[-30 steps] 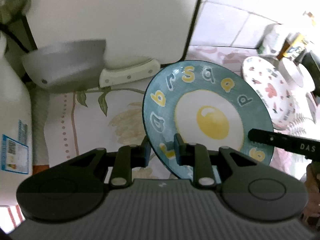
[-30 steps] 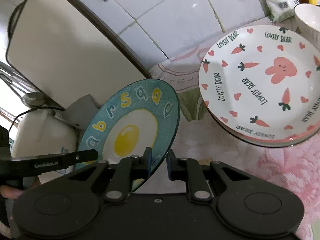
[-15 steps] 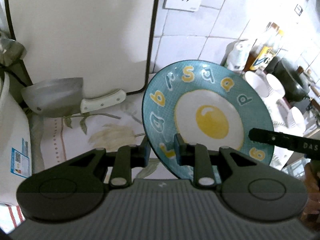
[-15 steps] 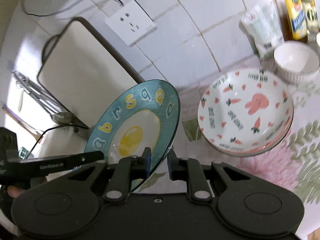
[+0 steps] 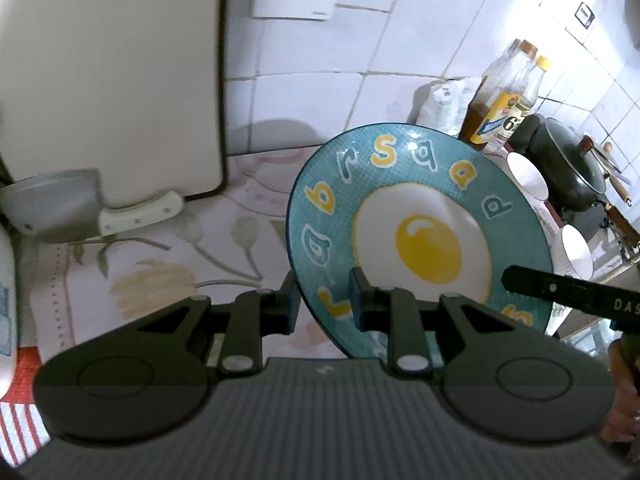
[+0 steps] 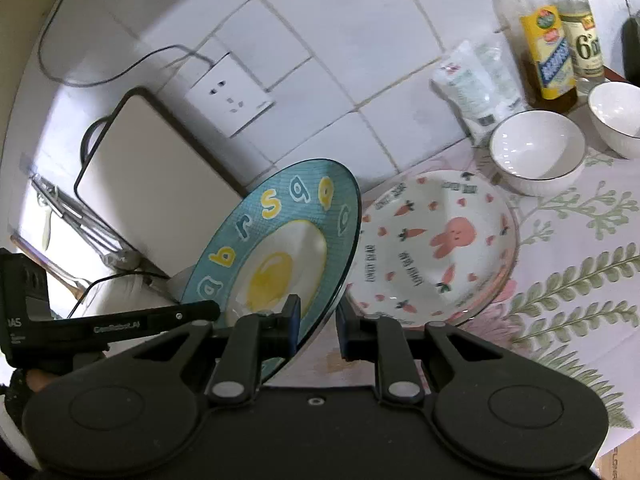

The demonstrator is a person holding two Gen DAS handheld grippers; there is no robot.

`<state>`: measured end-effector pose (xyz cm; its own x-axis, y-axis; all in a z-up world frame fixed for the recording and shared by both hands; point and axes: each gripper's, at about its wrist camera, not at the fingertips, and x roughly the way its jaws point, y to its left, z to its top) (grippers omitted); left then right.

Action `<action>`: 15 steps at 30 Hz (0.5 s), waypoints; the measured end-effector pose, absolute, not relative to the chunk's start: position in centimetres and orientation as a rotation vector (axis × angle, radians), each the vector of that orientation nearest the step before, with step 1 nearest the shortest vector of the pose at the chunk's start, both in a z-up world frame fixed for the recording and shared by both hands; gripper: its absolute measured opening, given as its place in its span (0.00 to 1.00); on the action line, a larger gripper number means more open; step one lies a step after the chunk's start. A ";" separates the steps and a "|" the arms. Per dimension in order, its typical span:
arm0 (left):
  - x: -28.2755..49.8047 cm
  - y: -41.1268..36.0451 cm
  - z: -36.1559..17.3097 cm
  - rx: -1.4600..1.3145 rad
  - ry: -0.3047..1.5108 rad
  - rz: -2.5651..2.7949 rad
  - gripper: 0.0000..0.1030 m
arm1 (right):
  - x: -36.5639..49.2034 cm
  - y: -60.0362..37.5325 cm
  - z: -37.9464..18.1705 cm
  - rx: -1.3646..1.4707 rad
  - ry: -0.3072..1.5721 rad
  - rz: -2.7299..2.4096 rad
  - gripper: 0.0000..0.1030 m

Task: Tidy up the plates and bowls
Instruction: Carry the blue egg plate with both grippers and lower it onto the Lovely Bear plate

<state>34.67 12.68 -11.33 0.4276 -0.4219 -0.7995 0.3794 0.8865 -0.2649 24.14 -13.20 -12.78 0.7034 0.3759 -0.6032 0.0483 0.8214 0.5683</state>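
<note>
A teal plate (image 5: 424,216) with a fried-egg picture and yellow letters hangs tilted above the counter. In the left wrist view my left gripper (image 5: 324,300) is shut on its lower left rim. The same teal plate (image 6: 280,240) also sits in my right gripper (image 6: 318,324), which is shut on the opposite rim. A stack of white bunny-and-carrot plates (image 6: 440,240) lies on the counter just right of the held plate. Behind the stack stand two white bowls (image 6: 536,152), the farther bowl (image 6: 616,116) at the right edge.
A cutting board (image 5: 112,80) leans on the tiled wall at the left, with a cleaver (image 5: 56,208) at its foot. Bottles (image 6: 548,52) and a plastic packet (image 6: 476,84) stand at the back right. A dark pan (image 5: 568,168) sits beyond the bowls. A floral cloth (image 6: 568,280) covers the counter.
Both grippers have lifted the teal plate up and away from the counter. The bunny plates, bowls and cutting board now look smaller and farther off, and more wall shows.
</note>
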 end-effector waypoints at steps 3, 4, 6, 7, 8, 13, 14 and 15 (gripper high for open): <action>35.3 10.5 -11.6 -0.047 1.026 -0.500 0.23 | 24.6 -15.2 -13.0 0.602 0.799 0.190 0.23; 35.5 10.0 -11.7 -0.047 1.032 -0.499 0.23 | 24.8 -15.8 -13.1 0.606 0.806 0.191 0.23; 36.1 8.8 -12.2 -0.054 1.054 -0.499 0.23 | 25.4 -17.0 -13.4 0.605 0.827 0.193 0.23; 36.5 8.3 -12.5 -0.070 1.069 -0.493 0.23 | 25.7 -17.7 -13.5 0.598 0.837 0.198 0.24; 36.8 7.6 -12.9 -0.076 1.079 -0.491 0.23 | 26.0 -18.4 -13.7 0.604 0.841 0.206 0.24; 38.3 5.2 -15.7 -0.130 1.132 -0.463 0.23 | 27.7 -21.4 -16.0 0.650 0.867 0.219 0.24; 38.7 4.8 -16.3 -0.138 1.148 -0.453 0.23 | 28.0 -21.7 -16.4 0.654 0.872 0.216 0.24; 39.0 4.4 -16.8 -0.141 1.154 -0.444 0.23 | 28.4 -22.0 -17.0 0.664 0.879 0.211 0.24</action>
